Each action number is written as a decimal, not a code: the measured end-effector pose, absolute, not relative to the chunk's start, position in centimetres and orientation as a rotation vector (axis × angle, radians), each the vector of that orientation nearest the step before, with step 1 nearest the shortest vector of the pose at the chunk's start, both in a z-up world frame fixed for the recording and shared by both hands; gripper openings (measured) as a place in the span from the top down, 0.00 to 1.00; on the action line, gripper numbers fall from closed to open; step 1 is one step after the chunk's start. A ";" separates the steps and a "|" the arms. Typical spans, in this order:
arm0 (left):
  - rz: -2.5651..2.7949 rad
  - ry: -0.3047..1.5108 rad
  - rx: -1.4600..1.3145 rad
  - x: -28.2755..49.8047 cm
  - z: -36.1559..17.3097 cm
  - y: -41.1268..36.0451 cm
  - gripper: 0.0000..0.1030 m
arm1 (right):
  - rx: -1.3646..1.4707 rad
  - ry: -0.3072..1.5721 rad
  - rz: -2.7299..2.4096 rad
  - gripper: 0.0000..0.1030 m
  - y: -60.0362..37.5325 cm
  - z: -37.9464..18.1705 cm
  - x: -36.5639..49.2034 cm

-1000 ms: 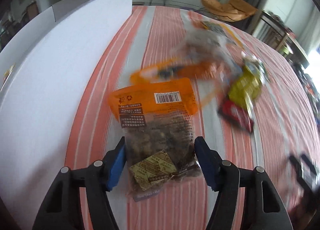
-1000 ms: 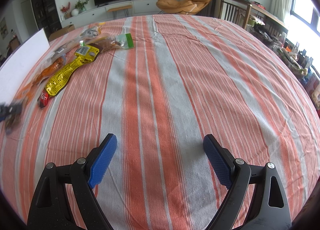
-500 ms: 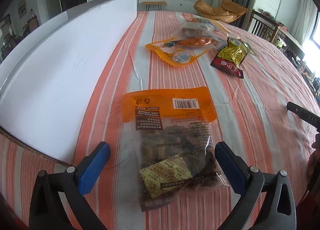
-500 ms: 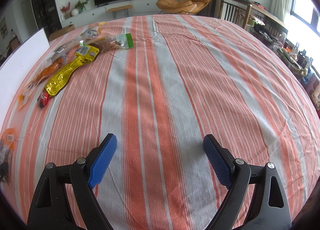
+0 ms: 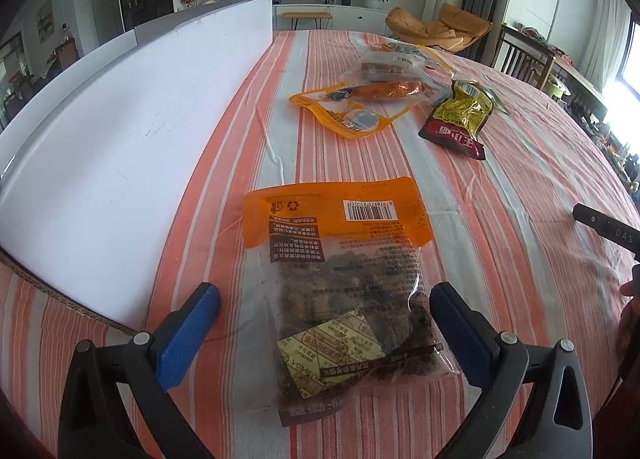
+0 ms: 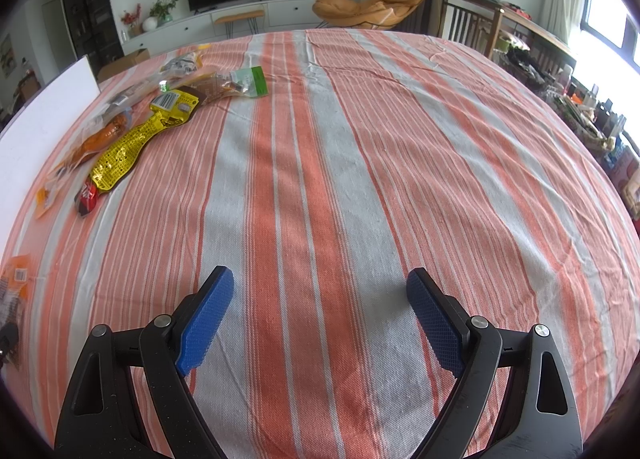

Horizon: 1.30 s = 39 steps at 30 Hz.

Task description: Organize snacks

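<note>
The left gripper (image 5: 324,323) stands with its jaws fully apart, 1 blue pad on each side of the orange-topped snack bag (image 5: 344,271), and neither pad presses on the bag. The bag lies flat on the striped tablecloth (image 5: 500,195), just beside the white board (image 5: 132,131) that runs along the table's left side. Its long axis points straight away from the left gripper: the clear, filled end sits between the pads and the orange barcode end lies farther off, toward the other snacks.

Taking the bag as landmark, 3 more packets lie well beyond its orange end: an orange pouch (image 5: 360,107), a clear packet (image 5: 388,65) behind that, and a yellow-and-red packet (image 5: 460,119) to the right of the pouch.

The right gripper (image 6: 316,315) is also wide apart and holds nothing; only bare cloth lies between its pads. From it, the bag shows only at the far left edge of view (image 6: 16,283), so the left gripper is much the nearer.

Judging by the layout, the next pick is probably among the far packets, which means reaching over the bag's length.
</note>
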<state>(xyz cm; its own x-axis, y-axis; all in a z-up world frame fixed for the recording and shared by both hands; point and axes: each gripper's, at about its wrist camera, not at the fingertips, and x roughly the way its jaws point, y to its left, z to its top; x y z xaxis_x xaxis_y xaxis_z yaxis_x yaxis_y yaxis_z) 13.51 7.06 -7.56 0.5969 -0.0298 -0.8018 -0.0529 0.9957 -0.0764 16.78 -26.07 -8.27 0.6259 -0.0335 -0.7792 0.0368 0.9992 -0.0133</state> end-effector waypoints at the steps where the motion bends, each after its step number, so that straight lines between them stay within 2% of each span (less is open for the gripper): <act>1: 0.013 0.930 -0.096 13.5 -7.6 7.0 0.00 | 0.004 0.894 -0.041 0.12 -26.1 -8.3 16.8; 4: 0.013 0.929 -0.096 13.5 -7.6 7.1 0.00 | 0.010 0.899 -0.045 0.10 -26.0 -8.3 17.0; 6: 0.013 0.929 -0.096 13.5 -7.6 7.1 0.00 | 0.028 0.984 -0.045 0.11 -25.6 -7.9 18.3; 8: 0.013 0.930 -0.095 13.5 -7.6 7.1 0.00 | 0.145 1.041 0.038 0.13 -24.6 -6.8 20.3; 12: 0.012 0.929 -0.096 13.5 -7.6 7.1 0.00 | 0.307 1.013 0.135 0.13 -20.3 -4.1 24.4; 18: 0.012 0.929 -0.096 13.5 -7.6 7.1 0.00 | 0.128 1.071 0.112 0.14 -11.4 -5.3 30.3; 24: 0.009 0.931 -0.091 13.6 -7.6 7.0 0.00 | -0.024 1.066 0.096 0.13 -9.1 -7.5 29.2; 26: 0.008 0.932 -0.089 13.7 -7.6 6.9 0.00 | -0.091 1.052 0.129 0.16 -8.8 -7.6 28.4; 27: 0.008 0.932 -0.088 13.7 -7.6 6.9 0.00 | -0.094 1.047 0.138 0.24 -9.0 -7.5 28.2; 28: 0.008 0.932 -0.088 13.8 -7.6 6.9 0.00 | -0.096 1.044 0.143 0.38 -9.1 -7.4 27.9; 30: 0.008 0.932 -0.088 13.8 -7.6 6.9 0.00 | -0.112 1.032 0.156 0.51 -9.2 -6.9 27.3; 34: 0.007 0.932 -0.088 13.8 -7.6 6.9 0.00 | -0.208 1.005 0.168 0.62 -8.8 -6.5 26.1; 37: 0.007 0.932 -0.088 13.8 -7.6 6.9 0.00 | -0.232 0.994 0.192 0.74 -9.1 -6.2 25.0; 39: 0.007 0.932 -0.088 13.8 -7.6 6.9 0.00 | -0.250 0.985 0.202 0.75 -9.8 -6.2 23.9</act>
<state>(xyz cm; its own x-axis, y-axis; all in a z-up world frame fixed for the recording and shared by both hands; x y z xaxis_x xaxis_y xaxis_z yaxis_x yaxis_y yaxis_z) 13.85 6.85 -7.58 0.5967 -0.0319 -0.8018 -0.0442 0.9964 -0.0726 23.92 -9.76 -6.18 0.5382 0.0557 -0.8410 -0.2806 0.9527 -0.1165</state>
